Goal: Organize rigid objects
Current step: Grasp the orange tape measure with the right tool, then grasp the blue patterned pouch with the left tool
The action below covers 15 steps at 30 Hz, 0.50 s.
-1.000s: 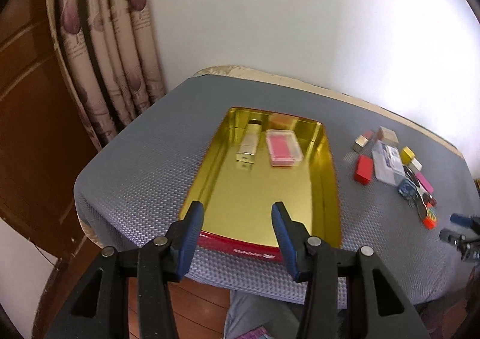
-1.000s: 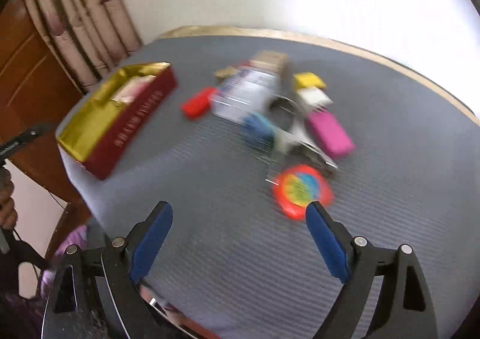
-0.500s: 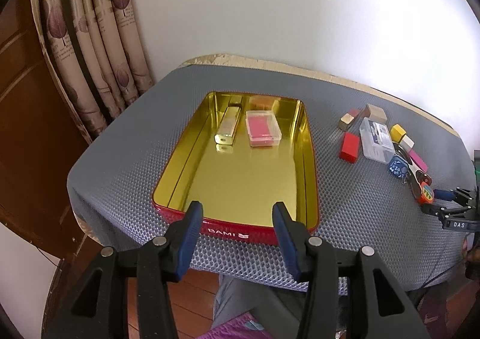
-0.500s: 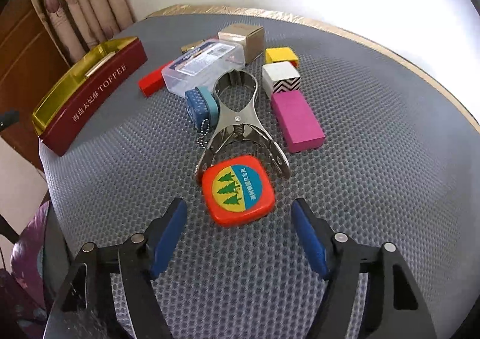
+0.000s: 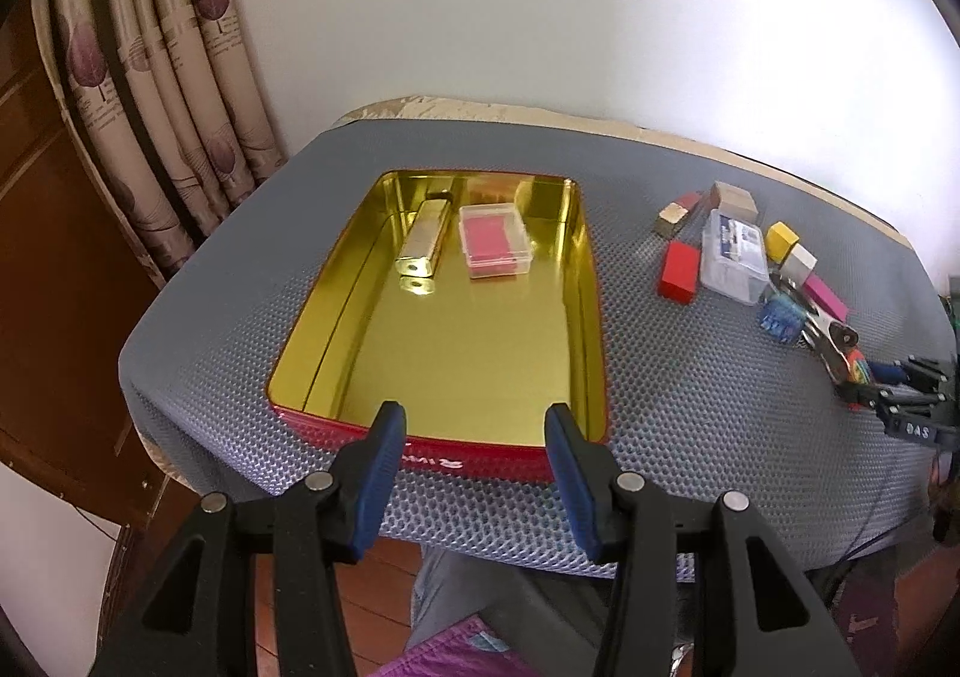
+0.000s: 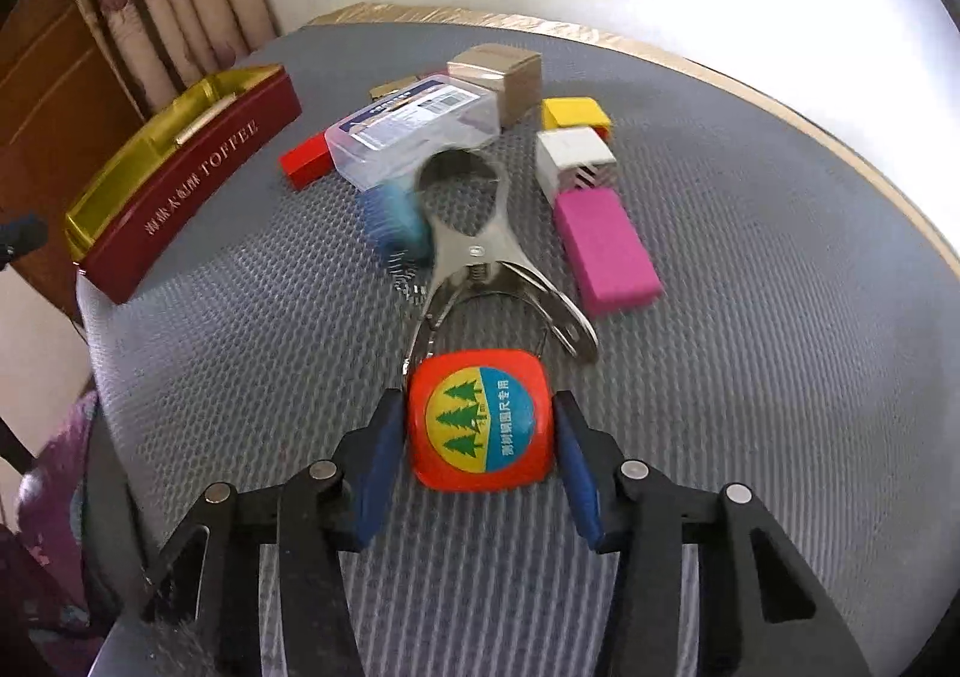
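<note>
In the right wrist view my right gripper (image 6: 477, 437) has closed its blue pads on both sides of an orange tape measure (image 6: 479, 420) with a tree label, which rests on the grey mat. A metal clamp (image 6: 480, 251) lies just beyond it. In the left wrist view my left gripper (image 5: 474, 467) is open and empty over the near rim of a red tin (image 5: 456, 458) with a gold inside. The tin holds a gold bar (image 5: 423, 239) and a clear box with a red card (image 5: 495, 239) at its far end.
Beyond the clamp lie a pink block (image 6: 606, 251), a white block (image 6: 573, 158), a yellow block (image 6: 576, 114), a cardboard cube (image 6: 501, 80), a clear plastic case (image 6: 414, 134), a red block (image 6: 306, 164) and a blue keychain (image 6: 393, 218). Curtains (image 5: 162, 77) hang at the left.
My right gripper moved forward and down onto the tape measure and narrowed its jaws around it. My left gripper drew back slightly from the tin and stays open.
</note>
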Each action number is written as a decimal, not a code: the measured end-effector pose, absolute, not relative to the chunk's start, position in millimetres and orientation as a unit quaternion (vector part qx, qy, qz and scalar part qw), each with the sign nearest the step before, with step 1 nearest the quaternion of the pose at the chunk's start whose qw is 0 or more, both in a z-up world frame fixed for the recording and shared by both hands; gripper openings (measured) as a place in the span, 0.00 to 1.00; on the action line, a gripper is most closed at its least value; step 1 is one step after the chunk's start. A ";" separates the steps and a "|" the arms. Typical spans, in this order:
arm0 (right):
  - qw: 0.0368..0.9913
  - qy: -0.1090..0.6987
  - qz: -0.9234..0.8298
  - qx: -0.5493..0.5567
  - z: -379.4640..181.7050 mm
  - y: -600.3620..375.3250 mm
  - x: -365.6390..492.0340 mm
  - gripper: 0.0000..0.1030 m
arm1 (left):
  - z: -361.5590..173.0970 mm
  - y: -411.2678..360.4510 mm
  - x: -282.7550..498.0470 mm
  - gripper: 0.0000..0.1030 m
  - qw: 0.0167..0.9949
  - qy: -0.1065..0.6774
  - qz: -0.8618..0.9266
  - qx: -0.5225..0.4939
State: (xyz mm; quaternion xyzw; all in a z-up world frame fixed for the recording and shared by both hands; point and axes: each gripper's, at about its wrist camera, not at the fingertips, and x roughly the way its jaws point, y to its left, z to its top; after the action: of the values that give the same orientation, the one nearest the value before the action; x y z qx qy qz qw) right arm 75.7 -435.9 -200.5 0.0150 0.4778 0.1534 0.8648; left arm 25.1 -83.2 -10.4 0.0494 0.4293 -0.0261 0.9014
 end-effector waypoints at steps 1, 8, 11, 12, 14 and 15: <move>0.866 0.477 0.150 0.020 -200.8 -439.3 72.1 0.44 | -10.2 -84.7 26.0 0.48 0.901 0.430 -0.031 0.049; 0.867 0.480 0.130 0.037 -206.7 -455.7 43.3 0.45 | -10.6 -109.6 36.9 0.48 0.892 0.446 -0.056 0.052; 0.865 0.477 0.145 0.062 -205.6 -458.4 42.1 0.46 | -9.1 -121.8 39.7 0.48 0.888 0.452 -0.069 0.049; 0.863 0.476 0.152 0.077 -206.1 -462.0 41.6 0.48 | -8.3 -126.5 39.2 0.48 0.889 0.450 -0.072 0.052; 0.863 0.474 0.153 0.084 -207.1 -463.8 42.2 0.48 | -7.5 -133.6 37.4 0.48 0.890 0.446 -0.076 0.061; 0.863 0.475 0.153 0.077 -206.8 -462.3 42.0 0.48 | -7.4 -136.7 36.5 0.48 0.890 0.445 -0.077 0.066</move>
State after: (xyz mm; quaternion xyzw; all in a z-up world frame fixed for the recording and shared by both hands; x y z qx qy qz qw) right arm 42.0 -462.3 -206.8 0.0770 0.4747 0.1533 0.8633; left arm 36.5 -136.7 -7.4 0.0656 0.4448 -0.0772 0.8899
